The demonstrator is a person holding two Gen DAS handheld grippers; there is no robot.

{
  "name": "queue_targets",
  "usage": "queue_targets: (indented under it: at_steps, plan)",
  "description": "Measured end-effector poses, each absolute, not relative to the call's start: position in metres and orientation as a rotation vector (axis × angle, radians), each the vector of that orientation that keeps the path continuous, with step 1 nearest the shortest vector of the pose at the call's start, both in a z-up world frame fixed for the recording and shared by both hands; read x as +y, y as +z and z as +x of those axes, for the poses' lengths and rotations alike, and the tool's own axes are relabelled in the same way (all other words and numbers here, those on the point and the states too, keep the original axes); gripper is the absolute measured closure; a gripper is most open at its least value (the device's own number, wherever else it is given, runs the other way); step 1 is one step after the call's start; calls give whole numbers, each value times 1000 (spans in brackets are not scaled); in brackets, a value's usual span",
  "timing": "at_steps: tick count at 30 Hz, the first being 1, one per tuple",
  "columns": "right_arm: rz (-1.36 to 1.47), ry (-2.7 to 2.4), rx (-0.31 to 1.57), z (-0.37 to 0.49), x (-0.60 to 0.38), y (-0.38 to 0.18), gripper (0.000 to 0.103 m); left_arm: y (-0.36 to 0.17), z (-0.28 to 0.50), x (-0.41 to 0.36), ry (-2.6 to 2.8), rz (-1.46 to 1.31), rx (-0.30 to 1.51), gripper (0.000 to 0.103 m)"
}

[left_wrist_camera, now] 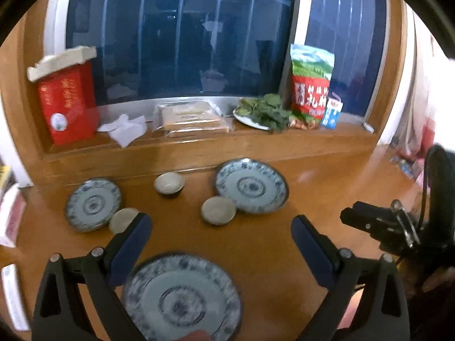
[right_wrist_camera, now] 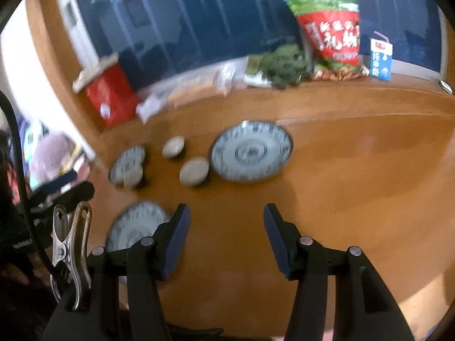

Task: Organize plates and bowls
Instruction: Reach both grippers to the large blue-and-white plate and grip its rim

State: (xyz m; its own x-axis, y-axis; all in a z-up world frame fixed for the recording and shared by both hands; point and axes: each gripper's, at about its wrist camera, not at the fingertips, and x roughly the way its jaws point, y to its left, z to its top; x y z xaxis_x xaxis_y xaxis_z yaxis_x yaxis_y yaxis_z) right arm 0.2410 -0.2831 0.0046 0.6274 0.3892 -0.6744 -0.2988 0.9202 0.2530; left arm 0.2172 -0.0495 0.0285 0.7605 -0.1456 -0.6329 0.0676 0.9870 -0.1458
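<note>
The left gripper [left_wrist_camera: 220, 234] and right gripper [right_wrist_camera: 226, 227] both had jaws wide apart, holding nothing. On the bench [left_wrist_camera: 327, 199], three blue-patterned plates lay flat: nearest plate [left_wrist_camera: 182, 298] at 6 o'clock, large plate [left_wrist_camera: 251, 189] at 12 o'clock, small plate [left_wrist_camera: 92, 203] at 10 o'clock. Three pale bowls [left_wrist_camera: 218, 210] stood between them.

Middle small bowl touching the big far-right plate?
Cannot tell. In the left wrist view, the small beige ceramic bowl sits at the large blue-patterned plate's rim; no gap shows.

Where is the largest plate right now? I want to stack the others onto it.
In the left wrist view, the largest plate sits right of centre on the wooden table, a small bowl at its near-left edge.
</note>
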Motion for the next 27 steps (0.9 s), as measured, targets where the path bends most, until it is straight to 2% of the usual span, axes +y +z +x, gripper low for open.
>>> queue_targets:
  at_steps: [2, 4, 5, 9, 10, 14, 20, 22, 27]
  plan:
    - [117, 358, 769, 252, -287, 7, 48, 27, 242, -50, -156, -159, 747, 9]
    - [126, 338, 756, 265, -294, 7, 48, 25, 261, -55, -175, -148, 763, 22]
    - [126, 330, 750, 274, -297, 5, 48, 22, 273, -59, -175, -127, 754, 24]
    - [145, 321, 802, 312, -313, -8, 48, 2, 321, -68, -195, -134, 822, 54]
    - [158, 333, 817, 323, -316, -13, 48, -4, 335, -67, -202, -146, 840, 57]
    - [238, 357, 948, 384, -330, -49, 49, -30, 391, -62, -147, -178, 953, 59]
    - [286, 334, 1072, 449, -332, -104, 71, -66, 453, -70, -101, -127, 1108, 61]
    - [295, 349, 1104, 462, -330, -117, 72, -82, 468, -73, -70, -104, 1167, 67]
    - [239, 411, 1119, 476, -316, -133, 75, -104, 490, -82, -75, -53, 1246, 70]
